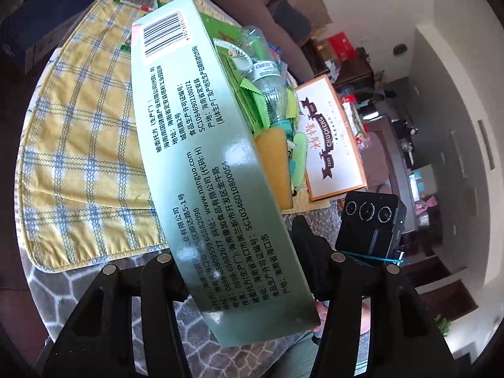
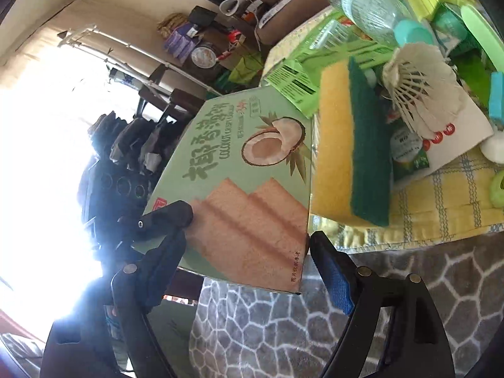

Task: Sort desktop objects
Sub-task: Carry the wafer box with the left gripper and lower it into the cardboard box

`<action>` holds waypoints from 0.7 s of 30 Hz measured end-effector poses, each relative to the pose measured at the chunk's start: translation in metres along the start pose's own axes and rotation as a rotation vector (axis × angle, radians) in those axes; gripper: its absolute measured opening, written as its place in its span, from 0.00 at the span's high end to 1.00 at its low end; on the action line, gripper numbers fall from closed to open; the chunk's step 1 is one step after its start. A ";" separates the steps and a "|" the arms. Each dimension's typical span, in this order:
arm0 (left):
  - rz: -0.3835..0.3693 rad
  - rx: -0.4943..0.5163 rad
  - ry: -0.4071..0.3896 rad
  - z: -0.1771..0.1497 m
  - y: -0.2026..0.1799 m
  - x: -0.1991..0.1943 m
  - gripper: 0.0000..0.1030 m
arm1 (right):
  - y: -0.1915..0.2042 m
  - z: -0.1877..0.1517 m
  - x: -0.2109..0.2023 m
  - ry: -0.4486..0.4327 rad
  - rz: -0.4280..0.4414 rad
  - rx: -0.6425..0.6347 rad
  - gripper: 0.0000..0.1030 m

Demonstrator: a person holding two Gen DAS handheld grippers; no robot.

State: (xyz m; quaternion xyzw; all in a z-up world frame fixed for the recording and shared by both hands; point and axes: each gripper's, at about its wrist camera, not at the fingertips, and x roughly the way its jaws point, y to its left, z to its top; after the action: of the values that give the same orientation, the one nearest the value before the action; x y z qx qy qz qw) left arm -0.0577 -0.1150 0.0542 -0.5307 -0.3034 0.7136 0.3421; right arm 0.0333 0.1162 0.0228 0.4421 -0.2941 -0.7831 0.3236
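Left gripper [image 1: 249, 286] fingers clamp the cracker box [image 1: 201, 157]; right gripper [image 2: 249, 245] fingers released beside it.

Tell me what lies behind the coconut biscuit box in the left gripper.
Behind the coconut biscuit box: a yellow sponge, a clear plastic bottle and green packets heaped on the checked cloth. The box covers the heap's near side.

The left gripper [image 1: 242, 283] is matt black plastic, its angular finger arms each capped by a round silver screw head. The right gripper [image 2: 249, 245] has the same black arms and brass-toned screws, with ribbed blue pads lining its fingers [image 2: 335, 278]. On its camera block, three round lenses sit in a row, and a thin blue cord crosses beneath.
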 end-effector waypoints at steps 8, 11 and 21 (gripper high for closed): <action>-0.014 0.073 -0.062 0.000 -0.060 -0.047 0.51 | 0.048 0.002 -0.037 -0.046 0.091 -0.080 0.19; -0.008 0.109 -0.079 0.005 -0.099 -0.050 0.51 | 0.059 0.012 -0.067 -0.090 0.113 -0.091 0.19; -0.097 0.177 -0.021 0.049 -0.253 0.048 0.49 | 0.040 0.086 -0.223 -0.239 -0.028 -0.171 0.19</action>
State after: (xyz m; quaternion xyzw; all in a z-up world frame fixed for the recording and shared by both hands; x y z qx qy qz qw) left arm -0.0724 0.0675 0.2412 -0.4756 -0.2678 0.7259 0.4186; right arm 0.0571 0.2776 0.2024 0.3206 -0.2567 -0.8568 0.3117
